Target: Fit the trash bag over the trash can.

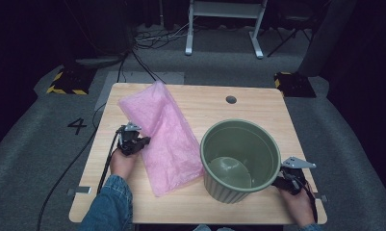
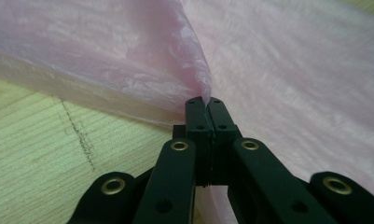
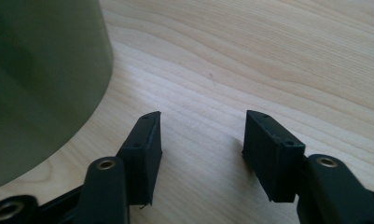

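pinching pink bag [image 2: 128, 70], left gripper [image 2: 205, 100] clamped (right gripper [image 3: 201, 135] agape).

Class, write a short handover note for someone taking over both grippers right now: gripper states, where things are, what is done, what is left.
Left gripper: shut on the pink plastic bag, pinching its left edge.
Right gripper: open, nothing between its jaws, beside the green bin.
Bag lies flat on the wooden table, left of the upright bin.
Done: bag gripped.
Left, probably: open the bag and fit it into the bin.
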The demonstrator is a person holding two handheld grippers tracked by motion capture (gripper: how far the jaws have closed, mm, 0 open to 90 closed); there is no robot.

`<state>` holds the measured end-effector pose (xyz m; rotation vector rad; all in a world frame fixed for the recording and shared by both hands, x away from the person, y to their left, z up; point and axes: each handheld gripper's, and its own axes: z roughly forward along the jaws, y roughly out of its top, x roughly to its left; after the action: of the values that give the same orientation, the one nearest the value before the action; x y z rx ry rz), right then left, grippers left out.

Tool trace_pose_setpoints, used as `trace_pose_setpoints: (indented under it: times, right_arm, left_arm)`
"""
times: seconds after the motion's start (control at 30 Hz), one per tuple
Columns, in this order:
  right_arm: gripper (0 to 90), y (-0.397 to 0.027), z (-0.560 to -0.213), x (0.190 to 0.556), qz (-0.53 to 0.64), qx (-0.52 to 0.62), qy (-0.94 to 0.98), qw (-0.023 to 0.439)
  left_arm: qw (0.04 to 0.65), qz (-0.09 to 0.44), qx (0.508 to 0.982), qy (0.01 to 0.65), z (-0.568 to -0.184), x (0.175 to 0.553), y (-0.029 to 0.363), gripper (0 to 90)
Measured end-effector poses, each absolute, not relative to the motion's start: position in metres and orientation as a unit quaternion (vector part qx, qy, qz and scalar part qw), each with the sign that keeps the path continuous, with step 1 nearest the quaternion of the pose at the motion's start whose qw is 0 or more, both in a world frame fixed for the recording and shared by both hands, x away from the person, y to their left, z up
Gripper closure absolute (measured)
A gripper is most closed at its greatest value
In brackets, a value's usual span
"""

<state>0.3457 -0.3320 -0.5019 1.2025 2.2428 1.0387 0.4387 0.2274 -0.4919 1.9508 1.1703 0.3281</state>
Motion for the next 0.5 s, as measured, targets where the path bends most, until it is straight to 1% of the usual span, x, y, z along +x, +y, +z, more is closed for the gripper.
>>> trace_pose_setpoints:
  times: [0.07,0.2,0.3,0.4,0.5]
  right_arm:
    - [49.8,-0.331,-0.501,0.343,0.374,0.428,0.801,0.187]
    - [50.2,-0.330,-0.500,0.337,0.382,0.425,0.804,0.166]
    - [50.9,-0.326,-0.499,0.330,0.382,0.418,0.809,0.155]
    - [51.3,-0.323,-0.497,0.323,0.386,0.413,0.812,0.147]
    - [51.1,-0.318,-0.495,0.319,0.388,0.407,0.814,0.146]
  left_arm:
    - [0.438,0.133,0.760,0.462,-0.485,0.432,0.232,89.5]
    - [0.483,0.146,0.743,0.439,-0.470,0.415,0.237,89.5]
    - [0.504,0.153,0.736,0.426,-0.461,0.404,0.239,89.5]
    - [0.519,0.154,0.725,0.426,-0.450,0.396,0.240,89.6]
    - [0.530,0.159,0.720,0.420,-0.441,0.391,0.240,89.6]
